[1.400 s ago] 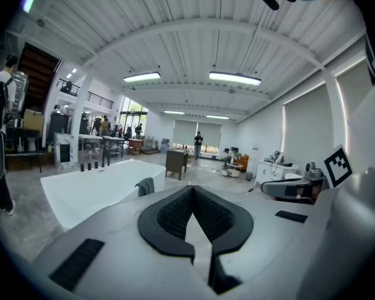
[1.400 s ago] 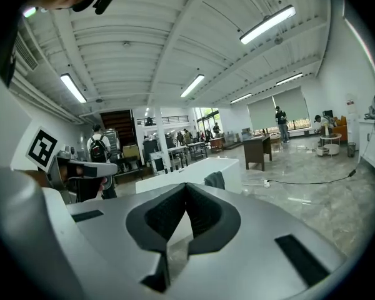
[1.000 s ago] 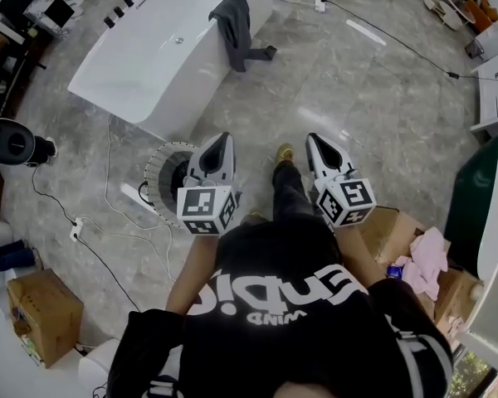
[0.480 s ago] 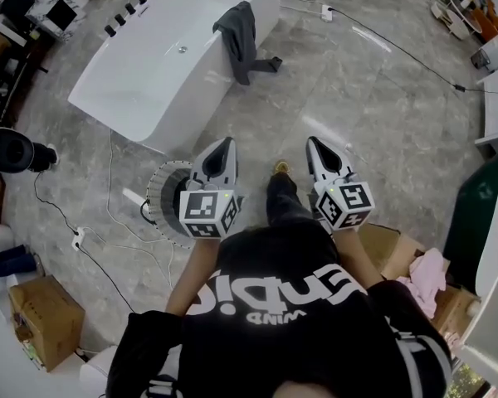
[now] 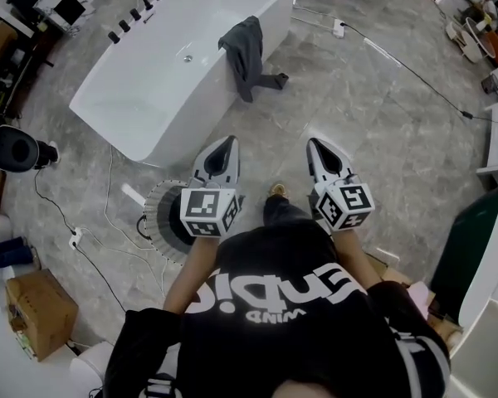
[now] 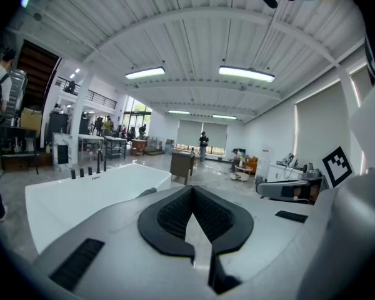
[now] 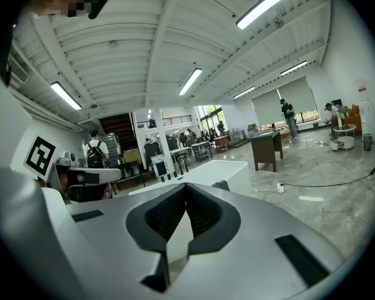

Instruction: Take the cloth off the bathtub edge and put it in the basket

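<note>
**A:** How far along are we?

**B:** We are only starting. The cloth (image 5: 247,52) is hanging over the edge of the bathtub (image 5: 149,81), one end trailing down the outer wall to the floor (image 5: 357,114). Nothing is touching it.

**A:** And what are we holding?

**B:** Nothing. The left claw (image 5: 226,143) is clenched, its pads meeting at the tips with only air behind them. The right claw (image 5: 317,145) is clenched and empty too. We are holding both out in front of us, side by side, pointing towards the tub and well short of the cloth.

**A:** Where is the basket sitting?

**B:** The basket (image 5: 155,214) is standing on the floor just below our left claw, close to the near end of the tub. The left claw is partly covering it, so we are not seeing what is inside.

**A:** So what are we leaving undone?

**B:** As we are judging it, everything: reaching the tub, opening a claw, pinching the cloth, lifting it clear of the edge, carrying it back and dropping it in the basket.
</note>
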A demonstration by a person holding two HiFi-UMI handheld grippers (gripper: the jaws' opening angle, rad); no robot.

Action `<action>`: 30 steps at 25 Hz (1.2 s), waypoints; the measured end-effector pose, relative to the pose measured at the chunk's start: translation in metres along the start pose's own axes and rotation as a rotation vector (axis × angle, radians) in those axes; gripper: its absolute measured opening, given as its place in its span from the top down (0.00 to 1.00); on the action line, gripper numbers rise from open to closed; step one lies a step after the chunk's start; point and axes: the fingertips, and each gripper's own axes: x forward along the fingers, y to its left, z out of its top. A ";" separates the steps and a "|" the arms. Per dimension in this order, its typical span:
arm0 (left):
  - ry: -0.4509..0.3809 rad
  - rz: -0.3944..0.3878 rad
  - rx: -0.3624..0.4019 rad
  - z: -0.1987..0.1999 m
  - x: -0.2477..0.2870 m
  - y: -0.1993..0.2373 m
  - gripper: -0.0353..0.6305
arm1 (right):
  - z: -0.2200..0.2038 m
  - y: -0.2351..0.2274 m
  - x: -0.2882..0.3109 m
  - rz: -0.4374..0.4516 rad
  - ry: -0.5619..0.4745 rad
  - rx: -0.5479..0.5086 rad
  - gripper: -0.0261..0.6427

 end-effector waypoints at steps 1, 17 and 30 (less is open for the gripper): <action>-0.001 0.006 0.000 0.004 0.010 0.002 0.93 | 0.006 -0.007 0.009 0.008 -0.001 -0.001 0.94; -0.019 0.123 -0.010 0.042 0.139 0.039 0.93 | 0.058 -0.099 0.129 0.118 0.006 -0.025 0.94; -0.021 0.099 -0.018 0.046 0.251 0.085 0.93 | 0.057 -0.151 0.228 0.116 0.041 -0.021 0.94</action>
